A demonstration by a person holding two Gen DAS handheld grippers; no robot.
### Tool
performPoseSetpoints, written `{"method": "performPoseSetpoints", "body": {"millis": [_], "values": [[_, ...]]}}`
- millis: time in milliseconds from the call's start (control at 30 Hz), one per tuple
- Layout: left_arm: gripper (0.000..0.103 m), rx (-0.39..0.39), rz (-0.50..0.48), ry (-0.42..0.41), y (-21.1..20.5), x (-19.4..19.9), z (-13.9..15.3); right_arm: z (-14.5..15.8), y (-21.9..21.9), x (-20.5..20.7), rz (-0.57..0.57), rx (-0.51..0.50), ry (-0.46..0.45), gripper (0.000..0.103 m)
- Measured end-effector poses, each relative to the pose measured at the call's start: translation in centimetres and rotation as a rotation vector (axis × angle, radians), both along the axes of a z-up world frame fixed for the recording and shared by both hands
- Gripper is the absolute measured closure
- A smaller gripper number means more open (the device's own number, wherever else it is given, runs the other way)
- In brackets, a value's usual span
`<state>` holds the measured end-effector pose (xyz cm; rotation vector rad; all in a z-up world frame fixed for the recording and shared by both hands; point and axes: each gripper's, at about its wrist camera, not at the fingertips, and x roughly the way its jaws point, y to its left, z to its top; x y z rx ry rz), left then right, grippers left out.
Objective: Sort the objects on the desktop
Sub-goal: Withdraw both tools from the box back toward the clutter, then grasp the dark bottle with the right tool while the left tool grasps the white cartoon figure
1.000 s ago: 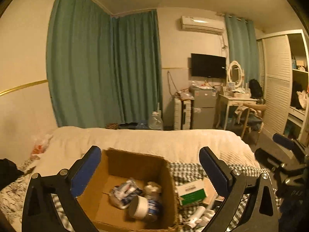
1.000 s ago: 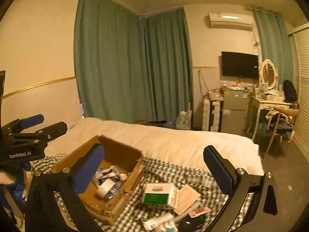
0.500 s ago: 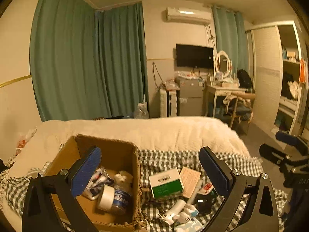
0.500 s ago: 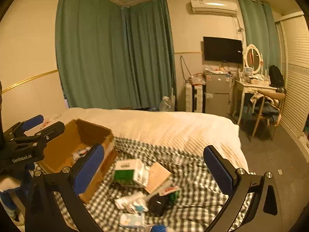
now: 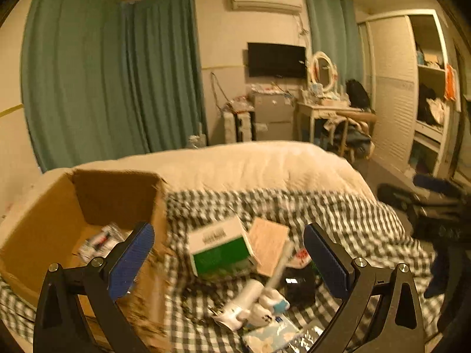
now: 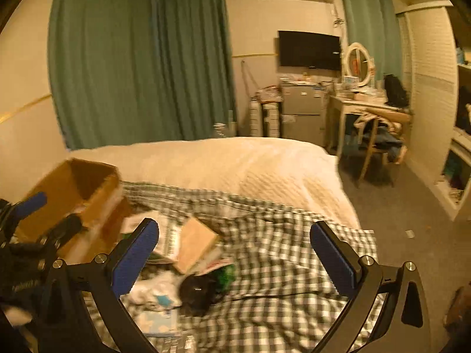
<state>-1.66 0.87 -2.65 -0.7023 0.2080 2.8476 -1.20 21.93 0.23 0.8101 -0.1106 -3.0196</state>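
left gripper (image 5: 228, 260): jaws wide apart, nothing between them, hovering over the clutter
right gripper (image 6: 234, 257): jaws spread, empty, above the checked cloth (image 6: 279, 235)
cardboard box (image 5: 73, 220): open, at 9 o'clock of the pile in the left wrist view; small packets inside, blurred
green-white box (image 5: 219, 248): on the cloth just beside the box's right wall, at 12 o'clock between the left fingers
tan card (image 5: 268, 248): touching the green-white box, at its 3 o'clock
white tube (image 5: 244, 298): at 6 o'clock of the green-white box
black object (image 6: 195, 292): at 6 o'clock of the tan card, right wrist view
bed (image 6: 235, 161): cream quilt at 12 o'clock, beyond the cloth
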Motion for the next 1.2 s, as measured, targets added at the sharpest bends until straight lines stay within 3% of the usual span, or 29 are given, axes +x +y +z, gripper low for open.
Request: {"method": "performPoseSetpoints", "body": {"millis": [167, 267, 367, 467, 533, 633, 800, 1033, 1200], "values": [[0.000, -0.044, -0.046, -0.052, 1.3, -0.1, -2.8, -3.0, 0.5, -1.6, 0.049, -0.045, -0.072, 0.000], [0.000, -0.018, -0.067, -0.088, 1.6, -0.3, -3.8, -5.0, 0.8, -2.7, 0.055, -0.090, -0.144, 0.007], [0.000, -0.042, -0.099, -0.146, 2.3, -0.7, -5.2, -6.5, 0.6, -3.2, 0.069, -0.115, -0.186, 0.013], [0.000, -0.111, -0.117, -0.162, 3.1, -0.8, -7.1, -8.0, -0.1, -3.6, 0.089, -0.122, -0.225, 0.025], [0.006, -0.133, -0.130, -0.189, 3.2, -1.1, -8.4, -9.0, -0.6, -4.0, 0.102, -0.126, -0.253, 0.043], [0.015, -0.125, -0.151, -0.248, 3.0, -1.7, -10.2, -10.6, -1.4, -4.8, 0.123, -0.121, -0.313, 0.059], [0.025, -0.144, -0.166, -0.302, 3.0, -2.5, -12.5, -12.0, -2.8, -5.9, 0.166, -0.124, -0.375, 0.060], [0.025, -0.117, -0.168, -0.388, 2.3, -3.7, -14.5, -14.8, -5.2, -7.6, 0.209, -0.104, -0.458, 0.060], [0.025, -0.166, -0.180, -0.388, 3.4, -4.1, -15.4, -16.2, -5.1, -8.7, 0.215, -0.135, -0.509, 0.060]]}}
